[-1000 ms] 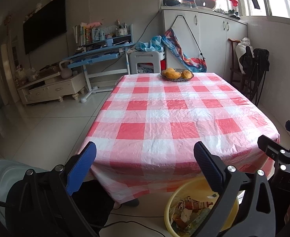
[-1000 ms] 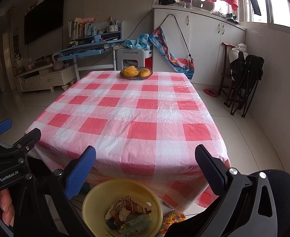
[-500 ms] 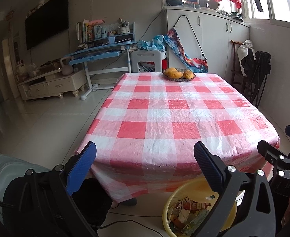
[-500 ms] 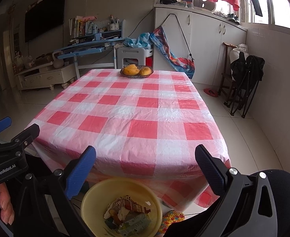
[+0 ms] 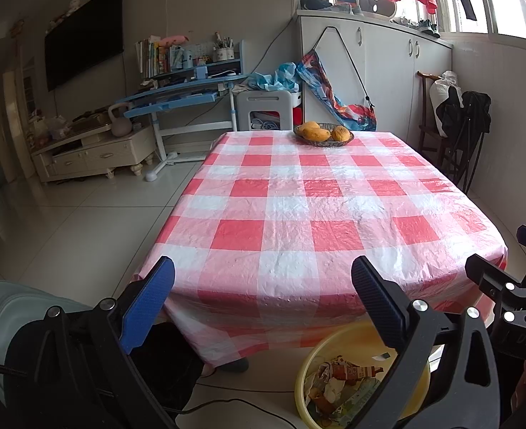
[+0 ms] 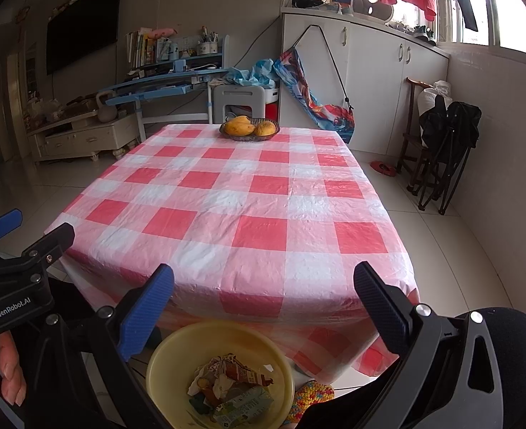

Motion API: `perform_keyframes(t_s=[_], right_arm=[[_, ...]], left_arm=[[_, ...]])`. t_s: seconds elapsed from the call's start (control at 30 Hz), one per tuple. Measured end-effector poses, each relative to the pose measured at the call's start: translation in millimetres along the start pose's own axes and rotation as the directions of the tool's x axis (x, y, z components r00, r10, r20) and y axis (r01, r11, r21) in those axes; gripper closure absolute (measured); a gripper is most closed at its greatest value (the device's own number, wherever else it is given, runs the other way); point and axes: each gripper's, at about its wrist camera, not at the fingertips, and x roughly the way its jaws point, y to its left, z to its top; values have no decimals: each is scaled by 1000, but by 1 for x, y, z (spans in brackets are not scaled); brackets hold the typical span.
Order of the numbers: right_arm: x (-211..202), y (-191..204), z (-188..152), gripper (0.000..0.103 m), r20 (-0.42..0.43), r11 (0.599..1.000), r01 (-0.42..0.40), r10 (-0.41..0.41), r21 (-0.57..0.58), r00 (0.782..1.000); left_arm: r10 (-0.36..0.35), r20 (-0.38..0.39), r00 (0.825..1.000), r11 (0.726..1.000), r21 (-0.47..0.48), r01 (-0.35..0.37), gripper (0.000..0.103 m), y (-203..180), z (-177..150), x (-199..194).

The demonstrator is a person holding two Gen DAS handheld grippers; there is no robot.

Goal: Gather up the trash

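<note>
Trash: crumpled wrappers and a flattened carton, heaped in a round yellow plastic basin on the tiled floor just before the table's near edge. Left gripper and right gripper both stand wide apart, gripping nothing, held above the basin. Tablecloth is wrinkled, glossy red-and-white check plastic, overhanging rounded corners. Fruit basket sits at the far end; remaining tabletop lies bare.

Yellow round basin upright on the floor just below the worktop near edge, holding trash: crumpled wrappers, white paper scraps and a flattened greenish carton piled loosely in its bottom, fill well under the rim.
</note>
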Motion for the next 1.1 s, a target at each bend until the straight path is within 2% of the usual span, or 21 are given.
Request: perform_keyframes(t_s=[1.1], right_arm=[[1,0,-3,6,0,1000,-3,3,-24,1000]], left_arm=[[-3,-7,1000,1000,7,3,7,-4,-2,3]])
